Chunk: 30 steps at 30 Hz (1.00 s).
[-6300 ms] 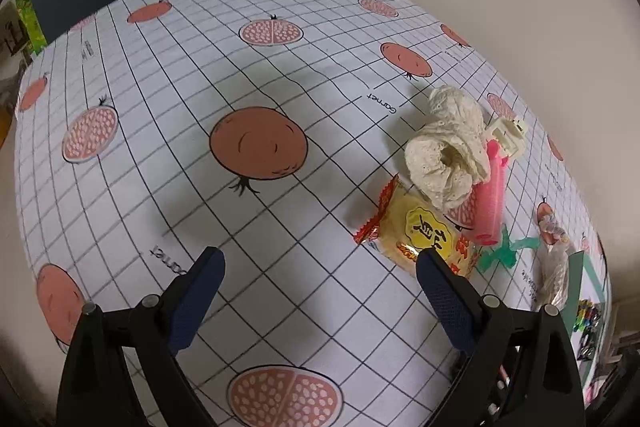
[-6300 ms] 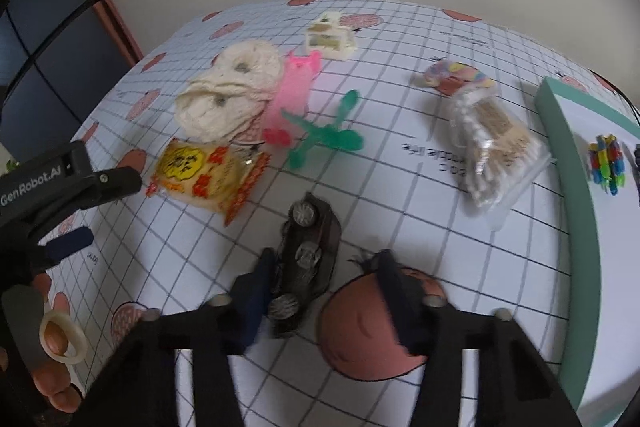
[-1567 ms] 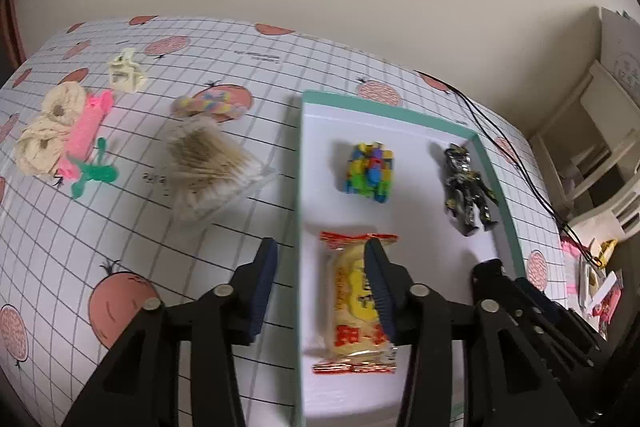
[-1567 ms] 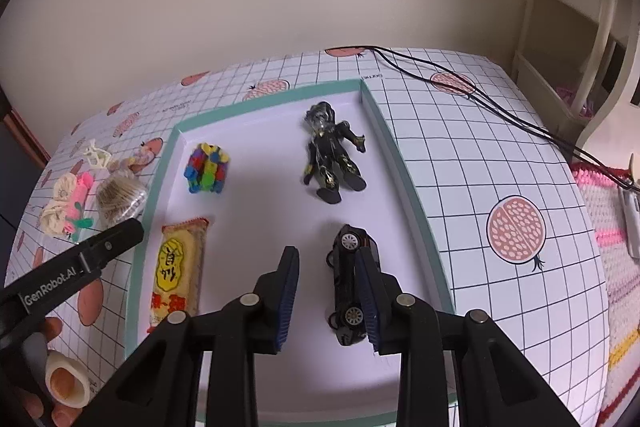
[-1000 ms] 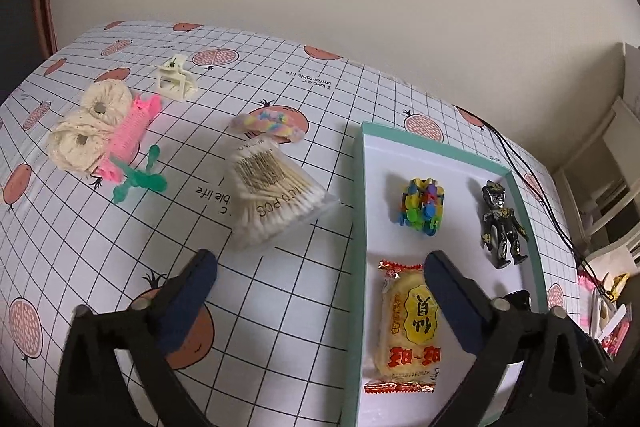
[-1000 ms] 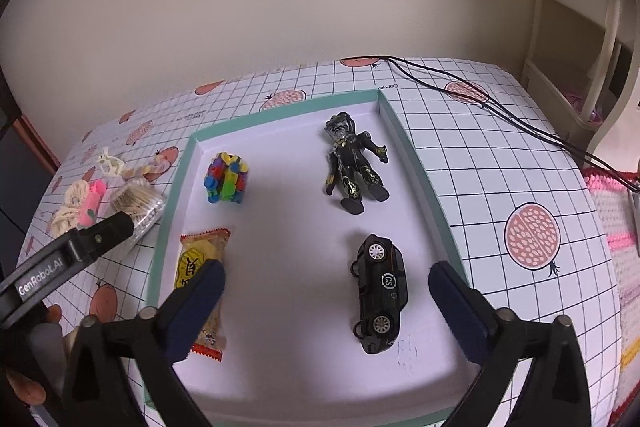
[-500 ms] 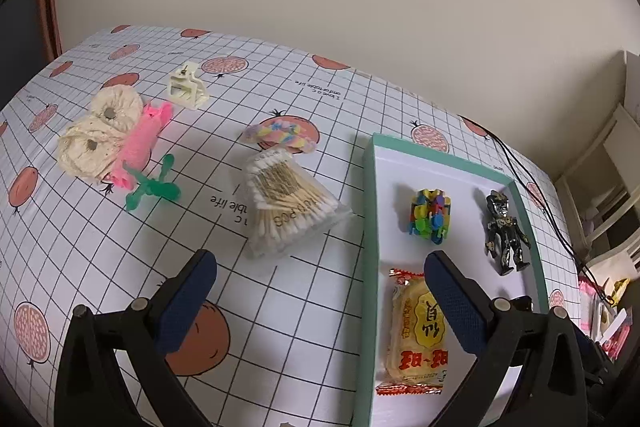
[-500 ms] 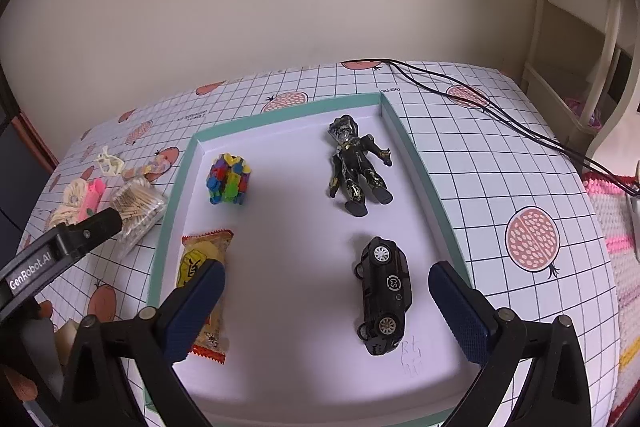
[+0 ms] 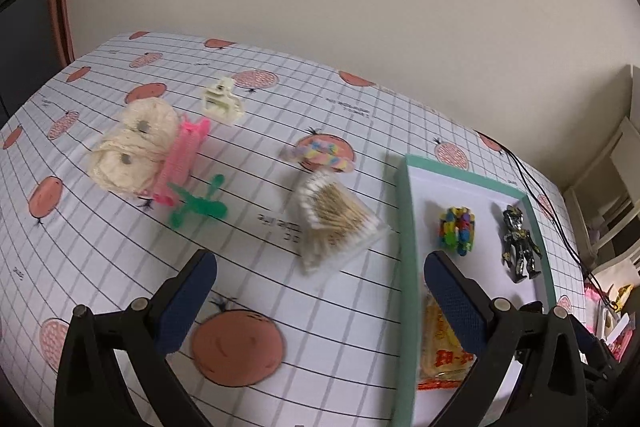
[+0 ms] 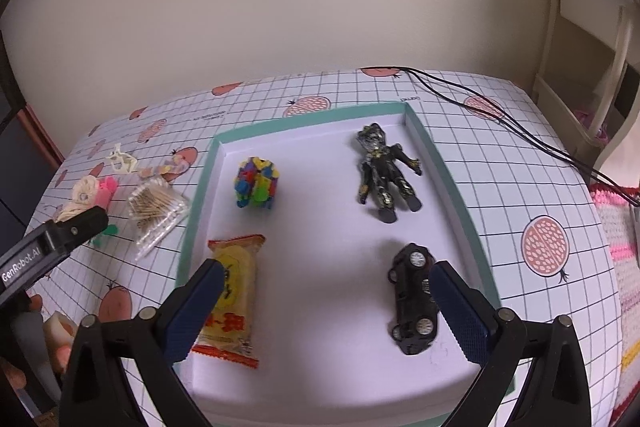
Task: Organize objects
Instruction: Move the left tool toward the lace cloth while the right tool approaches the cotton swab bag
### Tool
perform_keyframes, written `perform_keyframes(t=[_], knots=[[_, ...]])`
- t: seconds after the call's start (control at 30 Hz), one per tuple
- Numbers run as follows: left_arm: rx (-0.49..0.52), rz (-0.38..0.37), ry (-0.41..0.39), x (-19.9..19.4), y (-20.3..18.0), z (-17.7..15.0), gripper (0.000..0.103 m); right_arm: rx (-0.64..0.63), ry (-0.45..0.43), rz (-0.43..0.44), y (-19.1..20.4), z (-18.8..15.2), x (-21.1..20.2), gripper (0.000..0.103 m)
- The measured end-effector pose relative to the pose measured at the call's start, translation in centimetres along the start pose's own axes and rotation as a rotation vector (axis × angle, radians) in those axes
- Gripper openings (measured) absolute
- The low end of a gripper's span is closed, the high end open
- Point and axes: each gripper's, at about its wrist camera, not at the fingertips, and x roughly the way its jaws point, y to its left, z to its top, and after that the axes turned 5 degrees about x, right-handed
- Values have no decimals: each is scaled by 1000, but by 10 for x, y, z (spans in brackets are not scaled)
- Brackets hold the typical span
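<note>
Pomegranate-print tablecloth [image 9: 120, 247], tray [image 10: 452, 179] holding a toy car [image 10: 414, 301] and snack [image 10: 234, 291]; left gripper [image 9: 320, 291] and right gripper [image 10: 326, 303] both spread wide, holding nothing.

Table [image 9: 100, 267]; tray [image 10: 448, 167]; cotton swabs [image 9: 332, 223]
</note>
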Motion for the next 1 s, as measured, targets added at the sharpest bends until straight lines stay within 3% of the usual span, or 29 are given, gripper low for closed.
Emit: perform_keyframes(t=[0.57, 1.0], knots=[[-131, 71, -14, -24, 96, 14, 103, -88, -8, 52, 64, -7, -5, 103], [-228, 109, -43, -38, 155, 13, 103, -183, -2, 126, 128, -20, 1, 93]])
